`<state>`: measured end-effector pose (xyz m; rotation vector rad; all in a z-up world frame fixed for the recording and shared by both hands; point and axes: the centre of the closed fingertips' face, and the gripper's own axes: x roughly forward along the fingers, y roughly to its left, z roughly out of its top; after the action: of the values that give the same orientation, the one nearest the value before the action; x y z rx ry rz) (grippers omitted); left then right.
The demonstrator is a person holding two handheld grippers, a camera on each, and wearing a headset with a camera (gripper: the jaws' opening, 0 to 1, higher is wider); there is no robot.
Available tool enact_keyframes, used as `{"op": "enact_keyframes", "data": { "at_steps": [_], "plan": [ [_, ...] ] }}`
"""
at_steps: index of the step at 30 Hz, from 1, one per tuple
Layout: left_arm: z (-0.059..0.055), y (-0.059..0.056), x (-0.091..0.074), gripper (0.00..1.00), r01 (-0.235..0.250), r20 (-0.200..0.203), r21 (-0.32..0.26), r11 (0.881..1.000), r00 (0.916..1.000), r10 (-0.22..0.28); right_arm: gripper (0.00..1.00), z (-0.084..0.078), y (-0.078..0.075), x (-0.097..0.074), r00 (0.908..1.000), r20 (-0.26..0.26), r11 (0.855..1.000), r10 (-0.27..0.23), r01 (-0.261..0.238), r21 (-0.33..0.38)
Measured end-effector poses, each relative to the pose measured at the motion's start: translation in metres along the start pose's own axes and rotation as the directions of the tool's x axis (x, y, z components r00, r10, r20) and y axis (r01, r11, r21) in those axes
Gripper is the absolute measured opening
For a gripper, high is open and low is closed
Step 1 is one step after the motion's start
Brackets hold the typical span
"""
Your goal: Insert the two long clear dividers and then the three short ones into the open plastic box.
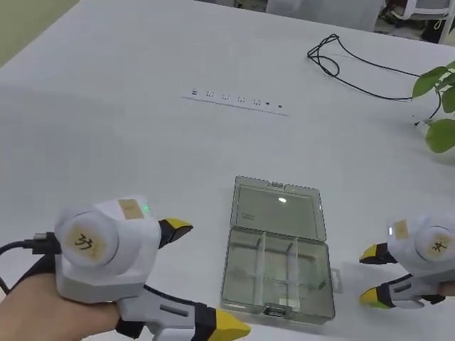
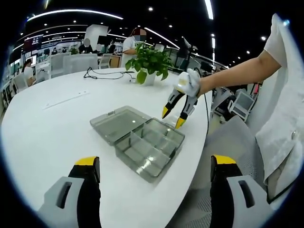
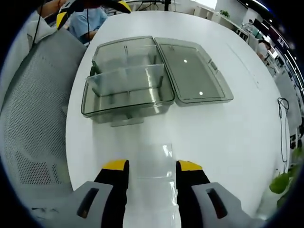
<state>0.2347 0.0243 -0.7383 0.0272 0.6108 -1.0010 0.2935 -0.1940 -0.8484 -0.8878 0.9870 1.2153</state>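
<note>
The smoky clear plastic box [image 1: 277, 273] lies open near the table's front edge, its lid [image 1: 279, 209] flat behind it. Two long dividers and some short cross pieces stand inside it [image 3: 126, 88]. A clear short divider [image 3: 154, 164] lies between the jaws of my right gripper [image 3: 153, 165], which is open; I cannot tell whether the jaws touch it. Another clear piece [image 3: 126, 122] rests against the box's near wall. My right gripper [image 1: 371, 274] hovers right of the box. My left gripper [image 1: 206, 278] is open and empty, to the left of the box [image 2: 149, 145].
A white power strip [image 1: 234, 99] lies mid-table, with a black cable [image 1: 341, 60] and a potted plant [image 1: 441, 106] at the far right. The table edge runs close behind the box, and a mesh chair [image 3: 33, 133] stands below it.
</note>
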Motion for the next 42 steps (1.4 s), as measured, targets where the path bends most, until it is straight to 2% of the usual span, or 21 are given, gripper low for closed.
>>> {"op": "enact_keyframes", "data": {
  "at_steps": [7,12,22,30,37,42],
  "plan": [
    [0.0010,0.0007,0.0014,0.99,0.003,0.000,-0.004,1.000,1.0000,-0.003,0.40,-0.0043,0.0012,0.0061,0.9995,-0.031,1.000,0.007,-0.008,-0.030],
    [0.0018,0.0014,0.0019,0.99,0.004,0.000,-0.002,1.000,1.0000,-0.004,0.39,-0.0037,0.0013,0.0057,0.9994,-0.028,1.000,0.020,-0.020,-0.019],
    [0.0021,0.0006,0.0026,0.99,0.009,-0.001,0.000,1.000,1.0000,-0.009,0.34,-0.0034,-0.0024,0.0055,0.9994,-0.030,1.000,0.017,-0.017,-0.014],
    [0.0017,-0.0001,0.0015,0.98,0.006,-0.002,0.002,1.000,1.0000,-0.006,0.33,-0.0036,-0.0025,0.0058,0.9992,-0.037,1.000,0.015,-0.015,-0.013],
    [0.0018,-0.0032,0.0014,0.98,0.011,-0.007,0.009,1.000,0.9999,-0.011,0.33,-0.0037,-0.0027,0.0048,0.9994,-0.034,1.000,-0.003,0.003,-0.006],
    [0.0042,-0.0042,0.0009,0.98,0.014,-0.006,0.015,1.000,0.9999,-0.014,0.33,0.0016,-0.0031,-0.0029,0.9996,-0.007,1.000,-0.028,0.028,0.007]
  ]
}}
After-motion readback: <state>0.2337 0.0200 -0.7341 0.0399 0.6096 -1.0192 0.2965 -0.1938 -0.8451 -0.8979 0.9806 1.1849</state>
